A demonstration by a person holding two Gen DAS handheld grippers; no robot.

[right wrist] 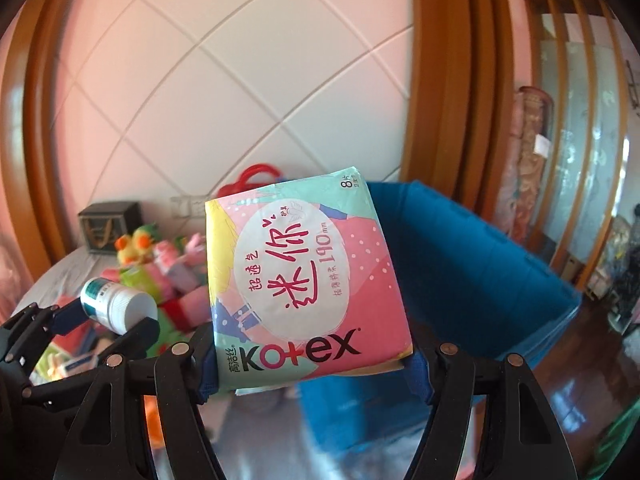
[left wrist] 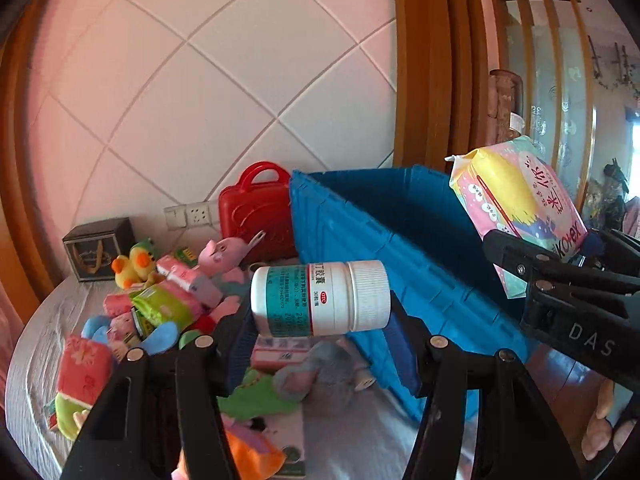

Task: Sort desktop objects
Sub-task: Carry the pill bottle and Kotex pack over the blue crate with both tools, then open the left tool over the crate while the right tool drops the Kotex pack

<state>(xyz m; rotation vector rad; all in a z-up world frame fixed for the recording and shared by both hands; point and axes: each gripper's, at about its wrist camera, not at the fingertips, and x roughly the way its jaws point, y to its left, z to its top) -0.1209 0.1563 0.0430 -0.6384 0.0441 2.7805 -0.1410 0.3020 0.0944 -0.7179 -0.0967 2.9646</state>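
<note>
My left gripper (left wrist: 320,312) is shut on a white medicine bottle (left wrist: 320,298) that lies sideways between the pads, cap to the right, lifted above the table. The right gripper (right wrist: 312,364) is shut on a pink and mint Kotex pack (right wrist: 304,276), held upright by its lower edge. In the left wrist view the same pack (left wrist: 516,204) hangs above the right side of the blue bin (left wrist: 360,240). In the right wrist view the bottle (right wrist: 116,306) shows at lower left, and the blue bin (right wrist: 460,264) stands behind the pack.
A heap of plush toys and small packs (left wrist: 168,300) covers the grey tablecloth (left wrist: 352,440) on the left. A red toy case (left wrist: 256,208) leans on the wall beside the bin, with a dark box (left wrist: 98,248) further left. A wooden doorframe (left wrist: 432,64) rises at right.
</note>
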